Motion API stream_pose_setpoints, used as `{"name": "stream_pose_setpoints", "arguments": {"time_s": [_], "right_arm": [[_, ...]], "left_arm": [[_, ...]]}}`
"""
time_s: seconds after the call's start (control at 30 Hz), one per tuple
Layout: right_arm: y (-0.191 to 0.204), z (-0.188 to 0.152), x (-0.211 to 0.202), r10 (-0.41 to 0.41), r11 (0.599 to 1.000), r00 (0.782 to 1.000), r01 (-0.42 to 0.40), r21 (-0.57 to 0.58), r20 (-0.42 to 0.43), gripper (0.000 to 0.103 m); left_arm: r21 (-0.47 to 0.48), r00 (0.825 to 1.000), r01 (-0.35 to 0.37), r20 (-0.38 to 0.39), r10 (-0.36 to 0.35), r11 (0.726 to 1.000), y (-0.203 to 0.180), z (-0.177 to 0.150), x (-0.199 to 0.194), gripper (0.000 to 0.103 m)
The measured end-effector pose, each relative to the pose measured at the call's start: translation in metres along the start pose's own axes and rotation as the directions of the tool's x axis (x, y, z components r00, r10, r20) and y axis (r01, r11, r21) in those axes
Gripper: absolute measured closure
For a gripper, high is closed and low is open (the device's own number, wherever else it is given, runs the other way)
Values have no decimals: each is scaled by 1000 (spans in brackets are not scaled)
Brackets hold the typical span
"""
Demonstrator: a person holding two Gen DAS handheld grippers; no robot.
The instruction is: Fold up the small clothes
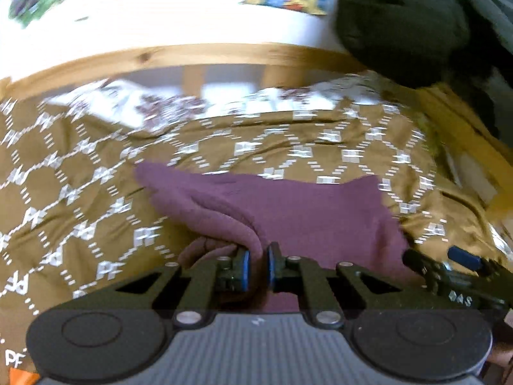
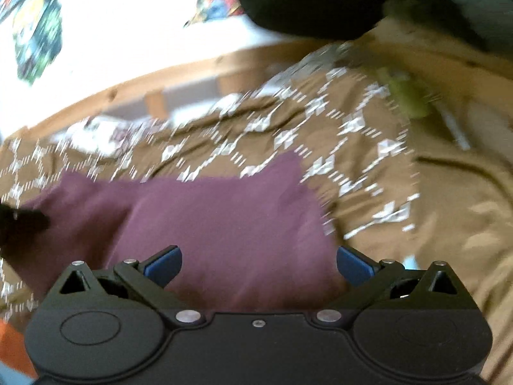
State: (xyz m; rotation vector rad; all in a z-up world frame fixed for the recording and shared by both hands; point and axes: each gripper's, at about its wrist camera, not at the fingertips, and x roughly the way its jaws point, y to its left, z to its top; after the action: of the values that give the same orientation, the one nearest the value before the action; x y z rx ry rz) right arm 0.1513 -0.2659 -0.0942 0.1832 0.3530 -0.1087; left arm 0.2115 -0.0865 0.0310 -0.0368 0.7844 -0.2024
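My L gripper (image 1: 258, 268) pinches the purple garment's (image 1: 288, 205) near-left fold; R gripper (image 2: 259, 264), jaws wide and empty, hovers over its near-right part, long axis running L–R.

The left gripper (image 1: 258, 268) has its blue pads (image 1: 245, 269) pinched in close on a rolled fold of the purple cloth (image 1: 288, 205), which bunches up right at the jaws and spreads out flat beyond them. It's all lying on a brown blanket (image 1: 64, 173) with a white diamond print and little "PF" marks, pretty blurry toward the far edge, where a wooden rail (image 1: 192, 54) runs across. Over on the right the right gripper (image 1: 455, 269) pokes in just beside the cloth's edge, and a dark round shape (image 1: 400, 25) sits up top right.
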Motion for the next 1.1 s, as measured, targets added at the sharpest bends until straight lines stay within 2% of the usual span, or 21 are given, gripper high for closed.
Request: {"name": "stream_pose_setpoints", "arguments": {"time_s": [0.1, 0.2, 0.3, 0.4, 0.47, 0.53, 0.67, 0.73, 0.8, 0.87, 0.97, 1.1], "right_arm": [[-26, 7, -11, -38, 996, 998, 35, 76, 41, 1], [-55, 9, -16, -46, 977, 998, 38, 209, 35, 0], [-76, 8, -17, -38, 948, 999, 29, 316, 21, 0], [-84, 6, -15, -30, 930, 999, 23, 366, 13, 0], [-83, 5, -12, -23, 928, 1000, 20, 373, 5, 0], [-81, 5, -9, -19, 932, 1000, 19, 363, -4, 1], [-72, 4, -5, -20, 947, 1000, 26, 319, -23, 1], [-67, 4, -1, -23, 955, 999, 32, 294, -36, 1], [-63, 3, 2, -28, 962, 998, 40, 271, -49, 1], [-59, 2, 5, -35, 966, 998, 49, 253, -60, 1], [-54, 0, 10, -47, 971, 996, 63, 230, -77, 0], [-46, -2, 10, -20, 981, 998, 31, 190, -60, 0]], "left_arm": [[73, 1000, 21, 8, -22, 997, -42, -3, 5, 92], [143, 999, 44, -7, -43, 989, -75, -13, 15, 92], [172, 996, 86, -39, -81, 981, -88, -25, 24, 89], [164, 991, 130, -60, -121, 978, -85, -37, 27, 82], [147, 986, 163, -61, -156, 976, -79, -41, 25, 68], [131, 979, 205, -43, -201, 970, -69, -45, 15, 45], [133, 961, 276, -10, -277, 952, -51, -53, -5, 26], [137, 946, 323, -8, -325, 936, -46, -56, -14, 12], [139, 927, 372, -9, -374, 918, -41, -60, -23, 7], [139, 919, 392, -22, -393, 910, -37, -66, -29, 6], [128, 923, 385, -30, -385, 914, -26, -75, -37, 6], [111, 939, 335, 50, -342, 936, 1, -81, -55, 3]]}}
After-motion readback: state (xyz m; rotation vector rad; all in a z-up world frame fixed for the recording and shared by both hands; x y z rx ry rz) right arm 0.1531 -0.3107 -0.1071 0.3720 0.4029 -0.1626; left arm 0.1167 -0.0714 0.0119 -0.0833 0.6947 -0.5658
